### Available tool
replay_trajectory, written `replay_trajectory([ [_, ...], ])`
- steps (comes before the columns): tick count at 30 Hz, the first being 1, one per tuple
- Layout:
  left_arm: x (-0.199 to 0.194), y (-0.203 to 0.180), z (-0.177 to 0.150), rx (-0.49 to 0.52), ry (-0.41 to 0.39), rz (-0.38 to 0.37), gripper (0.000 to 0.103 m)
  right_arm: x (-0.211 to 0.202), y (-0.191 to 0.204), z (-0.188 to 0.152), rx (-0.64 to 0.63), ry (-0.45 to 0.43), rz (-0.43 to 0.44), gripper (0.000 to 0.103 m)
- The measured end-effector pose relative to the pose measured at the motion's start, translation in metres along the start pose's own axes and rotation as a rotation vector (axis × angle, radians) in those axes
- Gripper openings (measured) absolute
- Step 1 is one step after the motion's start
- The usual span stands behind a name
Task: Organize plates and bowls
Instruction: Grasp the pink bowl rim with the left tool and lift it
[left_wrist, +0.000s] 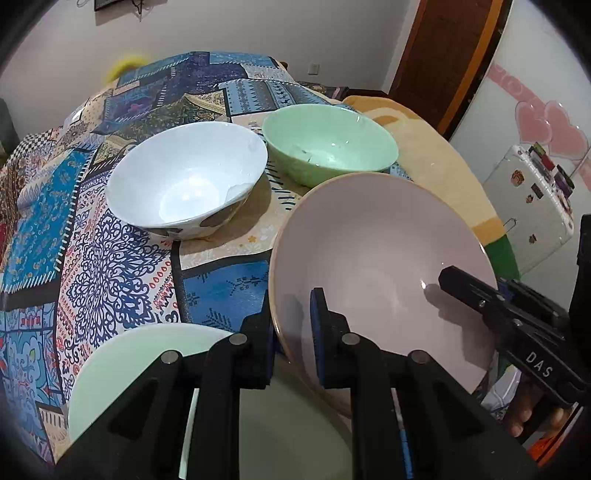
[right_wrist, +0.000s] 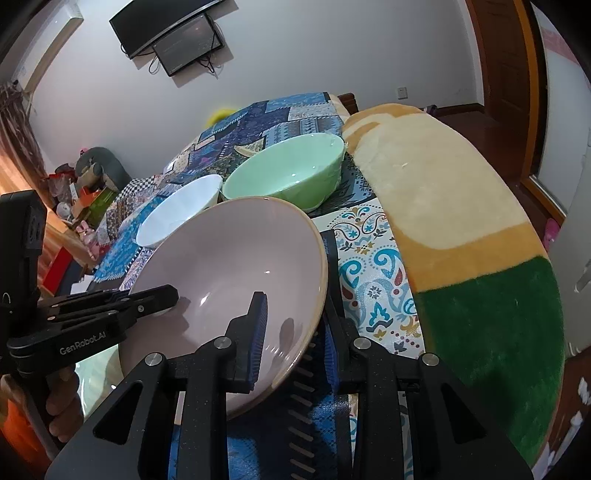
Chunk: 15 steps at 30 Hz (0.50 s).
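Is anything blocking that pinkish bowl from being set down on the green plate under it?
Nothing visible does. The pink bowl, held at opposite rims by both grippers, hangs tilted over the green plate, whose visible surface is bare. The white bowl and green bowl sit farther back.

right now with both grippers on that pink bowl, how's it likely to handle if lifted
The pink bowl looks glazed, so probably stiff, breakable and slippery. The left gripper and right gripper each pinch only its rim, so it may pivot. It already sits tilted.
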<state>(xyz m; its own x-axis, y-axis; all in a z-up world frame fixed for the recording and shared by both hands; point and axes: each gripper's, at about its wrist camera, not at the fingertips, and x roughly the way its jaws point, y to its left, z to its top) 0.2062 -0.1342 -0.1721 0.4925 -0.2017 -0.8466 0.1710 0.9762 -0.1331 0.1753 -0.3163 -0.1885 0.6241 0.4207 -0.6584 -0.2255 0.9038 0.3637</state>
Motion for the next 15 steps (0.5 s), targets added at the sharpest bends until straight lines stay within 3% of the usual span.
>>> replay_trajectory([
  [15, -0.047, 0.011, -0.004, -0.055, -0.095, -0.035, 0.016, -0.025, 0.027, 0.012, -0.014, -0.070, 0.009, 0.025],
])
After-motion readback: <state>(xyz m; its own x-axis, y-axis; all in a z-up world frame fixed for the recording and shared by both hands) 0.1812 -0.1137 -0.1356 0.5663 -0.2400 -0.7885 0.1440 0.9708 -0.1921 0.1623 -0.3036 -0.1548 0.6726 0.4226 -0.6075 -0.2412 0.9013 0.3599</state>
